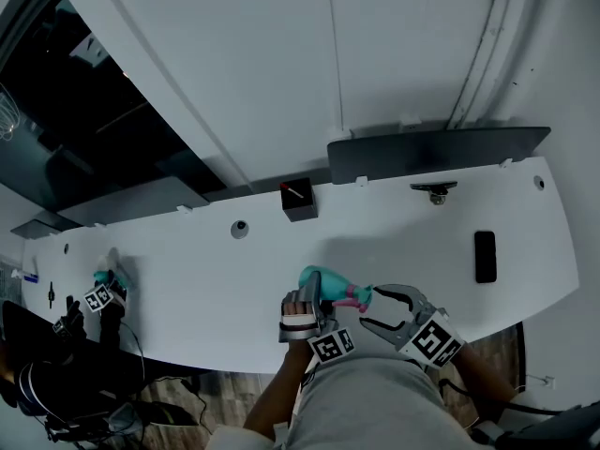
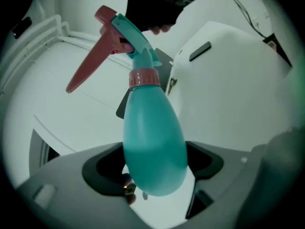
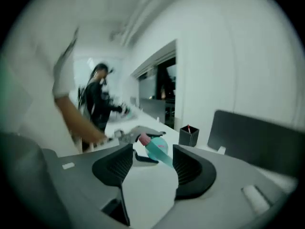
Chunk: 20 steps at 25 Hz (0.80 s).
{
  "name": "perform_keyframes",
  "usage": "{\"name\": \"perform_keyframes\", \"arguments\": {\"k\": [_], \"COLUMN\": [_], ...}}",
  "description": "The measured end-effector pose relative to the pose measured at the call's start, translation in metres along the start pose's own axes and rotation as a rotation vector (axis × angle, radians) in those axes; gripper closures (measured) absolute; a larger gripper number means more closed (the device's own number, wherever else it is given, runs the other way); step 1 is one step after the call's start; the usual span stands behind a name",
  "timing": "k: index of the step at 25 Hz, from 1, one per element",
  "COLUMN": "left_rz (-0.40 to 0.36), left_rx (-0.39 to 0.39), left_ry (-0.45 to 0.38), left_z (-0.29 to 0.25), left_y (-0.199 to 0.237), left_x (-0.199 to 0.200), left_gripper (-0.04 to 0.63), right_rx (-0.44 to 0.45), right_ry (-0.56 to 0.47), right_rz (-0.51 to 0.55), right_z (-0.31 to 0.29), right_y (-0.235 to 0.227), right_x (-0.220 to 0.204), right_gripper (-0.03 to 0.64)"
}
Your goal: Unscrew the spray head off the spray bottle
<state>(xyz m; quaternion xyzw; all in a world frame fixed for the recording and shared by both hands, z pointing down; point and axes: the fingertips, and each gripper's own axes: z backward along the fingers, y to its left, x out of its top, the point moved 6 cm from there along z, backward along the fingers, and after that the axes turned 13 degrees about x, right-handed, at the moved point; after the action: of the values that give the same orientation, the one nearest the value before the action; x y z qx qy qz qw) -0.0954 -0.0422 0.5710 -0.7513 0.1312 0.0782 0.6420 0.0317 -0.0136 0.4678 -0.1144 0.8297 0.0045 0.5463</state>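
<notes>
**Now We Hold the Body and Go for the Collar**

Lowest in the head view, our left gripper (image 1: 312, 306) is clamped round the belly of the teal spray bottle (image 1: 322, 283). It carries the bottle clear above the near edge of the white table (image 1: 216, 279), just below frame centre. To its right, our right gripper (image 1: 372, 309) stands with jaws spread and nothing between them, its tips just beside the spray head (image 1: 360, 296).

We judge the unscrewing not yet begun. To do it well, we should keep the left grip firm so the rounded body cannot spin. We should close the right jaws on the collar (image 2: 144, 78) rather than the long trigger (image 2: 88, 66), and turn about the neck's own line.

The bottle is smooth, egg-shaped and teal, with a ribbed pink collar and a reddish-pink trigger on the head. Beyond, toward the upper middle, sits a black pen holder (image 1: 299, 200).
</notes>
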Motion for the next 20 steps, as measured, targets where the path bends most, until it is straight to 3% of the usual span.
{"name": "perform_keyframes", "arguments": {"k": [3, 5, 8, 11, 13, 14, 16, 18, 20], "left_rz": [-0.014, -0.046, -0.083, -0.113, -0.13, -0.132, -0.124, -0.102, -0.06], "left_rx": [0.073, 0.113, 0.152, 0.166, 0.15, 0.143, 0.131, 0.094, 0.025], "left_ry": [0.008, -0.011, -0.049, -0.074, -0.077, -0.079, -0.087, -0.096, -0.108], "left_z": [-0.005, -0.007, -0.005, 0.0, 0.001, 0.001, 0.003, 0.006, 0.009], "left_y": [0.012, 0.016, 0.019, 0.017, 0.011, 0.009, 0.008, 0.005, -0.002], "left_x": [-0.007, -0.007, -0.002, 0.006, 0.009, 0.009, 0.007, 0.007, 0.01], "left_gripper": [0.207, 0.207, 0.207, 0.207, 0.207, 0.207, 0.207, 0.207, 0.207], "right_rx": [0.071, 0.109, 0.117, 0.09, 0.068, 0.066, 0.075, 0.07, 0.027], "right_ry": [-0.399, -0.57, -0.62, -0.625, -0.59, -0.552, -0.416, -0.175, 0.163], "right_rz": [-0.744, -1.141, -1.431, -1.6, -1.589, -1.535, -1.314, -0.89, -0.26], "right_z": [0.016, 0.016, 0.001, -0.016, -0.024, -0.026, -0.026, -0.023, -0.022], "right_y": [-0.014, -0.02, -0.022, -0.022, -0.023, -0.023, -0.026, -0.027, -0.02], "right_x": [-0.004, -0.016, -0.031, -0.042, -0.044, -0.044, -0.038, -0.028, -0.015], "right_gripper": [0.348, 0.348, 0.348, 0.384, 0.461, 0.481, 0.495, 0.499, 0.507]}}
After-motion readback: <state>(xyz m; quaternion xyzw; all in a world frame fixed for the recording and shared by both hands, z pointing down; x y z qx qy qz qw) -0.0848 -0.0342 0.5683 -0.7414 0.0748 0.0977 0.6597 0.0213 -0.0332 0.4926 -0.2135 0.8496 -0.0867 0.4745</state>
